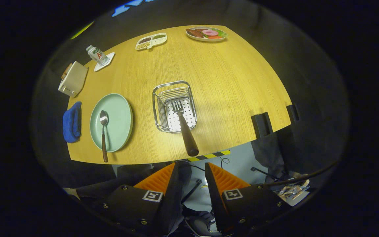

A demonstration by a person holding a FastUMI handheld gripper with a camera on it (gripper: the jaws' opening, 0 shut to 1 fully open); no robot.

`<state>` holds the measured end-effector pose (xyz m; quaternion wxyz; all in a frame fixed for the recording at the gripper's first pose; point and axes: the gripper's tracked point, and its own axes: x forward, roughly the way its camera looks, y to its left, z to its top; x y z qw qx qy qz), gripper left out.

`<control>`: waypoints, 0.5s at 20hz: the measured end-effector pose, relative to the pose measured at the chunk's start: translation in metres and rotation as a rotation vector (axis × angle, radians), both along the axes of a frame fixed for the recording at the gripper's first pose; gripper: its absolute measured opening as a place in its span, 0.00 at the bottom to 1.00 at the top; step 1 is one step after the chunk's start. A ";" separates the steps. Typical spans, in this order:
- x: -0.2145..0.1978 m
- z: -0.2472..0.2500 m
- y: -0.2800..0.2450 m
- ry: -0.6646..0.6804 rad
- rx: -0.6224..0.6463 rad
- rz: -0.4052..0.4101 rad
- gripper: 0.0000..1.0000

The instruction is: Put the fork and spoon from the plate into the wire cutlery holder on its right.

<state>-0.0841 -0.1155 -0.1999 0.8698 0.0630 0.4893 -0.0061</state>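
So the gripper [189, 171] hangs off the near edge of the wooden table [229, 85], its fingers spread apart with nothing between them. Just ahead of the fingers, the fork [182, 122] is in the wire cutlery holder [174, 106], tines down on the perforated bottom and its dark handle leaning out over the near rim toward the gripper. The spoon [103, 131] lies on the pale green plate [118, 115] just left of the holder, bowl pointing away, handle sticking out past the plate's near rim. Left of the plate there's a blue cloth [72, 121] (folded up), and farther back a toaster [73, 79], a small bottle [97, 54] on a coaster, a divided snack tray [151, 40] and a plate of food [206, 33].
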 end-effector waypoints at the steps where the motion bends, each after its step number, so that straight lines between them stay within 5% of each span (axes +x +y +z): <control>1: -0.001 0.000 0.007 0.004 0.016 0.006 0.53; 10: 0.023 0.007 0.085 -0.005 0.083 0.129 0.52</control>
